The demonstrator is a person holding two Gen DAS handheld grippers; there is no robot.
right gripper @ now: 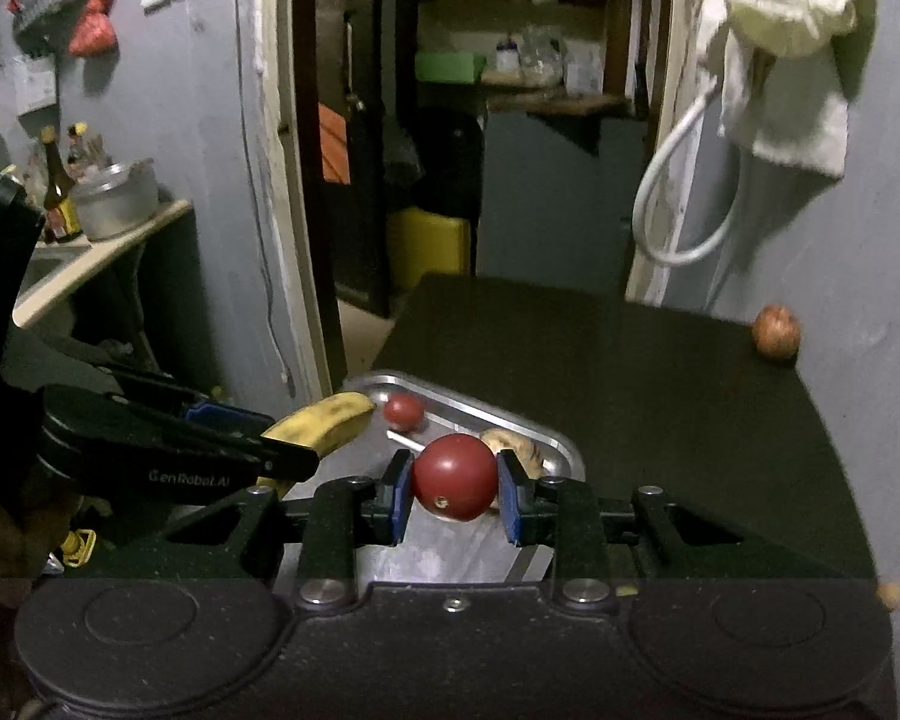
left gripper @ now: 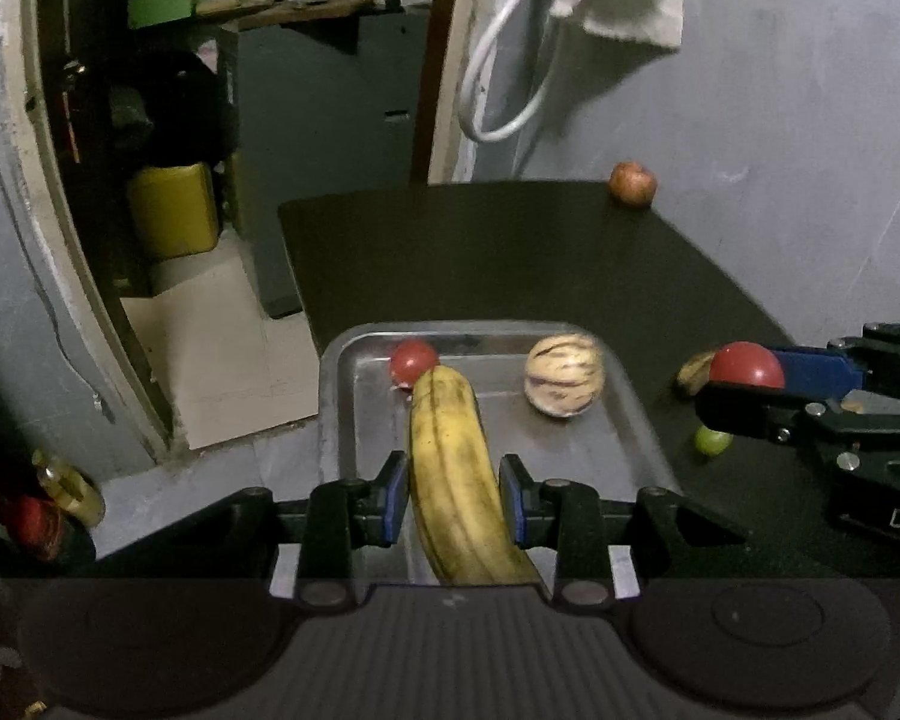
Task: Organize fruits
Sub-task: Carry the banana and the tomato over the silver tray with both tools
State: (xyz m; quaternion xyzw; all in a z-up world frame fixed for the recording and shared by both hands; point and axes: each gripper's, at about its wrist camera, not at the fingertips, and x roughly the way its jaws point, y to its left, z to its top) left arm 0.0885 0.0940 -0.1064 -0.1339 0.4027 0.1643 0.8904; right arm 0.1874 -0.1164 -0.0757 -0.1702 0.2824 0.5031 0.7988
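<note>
Both grippers hover over the metal tray [left gripper: 630, 414]: left gripper [left gripper: 453, 495] fingers loosely straddle a banana [left gripper: 456, 480] that may slip, while right gripper [right gripper: 455, 495] fingers clench a red fruit [right gripper: 455, 477] that could roll off the surface.

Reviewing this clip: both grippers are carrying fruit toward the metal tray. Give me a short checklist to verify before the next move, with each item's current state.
1. Left gripper holds the banana between both pads: ok.
2. Right gripper holds the red tomato squarely: ok.
3. Metal tray has bare floor for more fruit beside the small tomato and striped melon: ok.
4. Banana is over the tray: ok.
5. Red tomato is over the tray: cannot tell; the views disagree.
6. All fruit gathered: not ok; an apple sits at the table's far corner, a green fruit near the tray.
</note>
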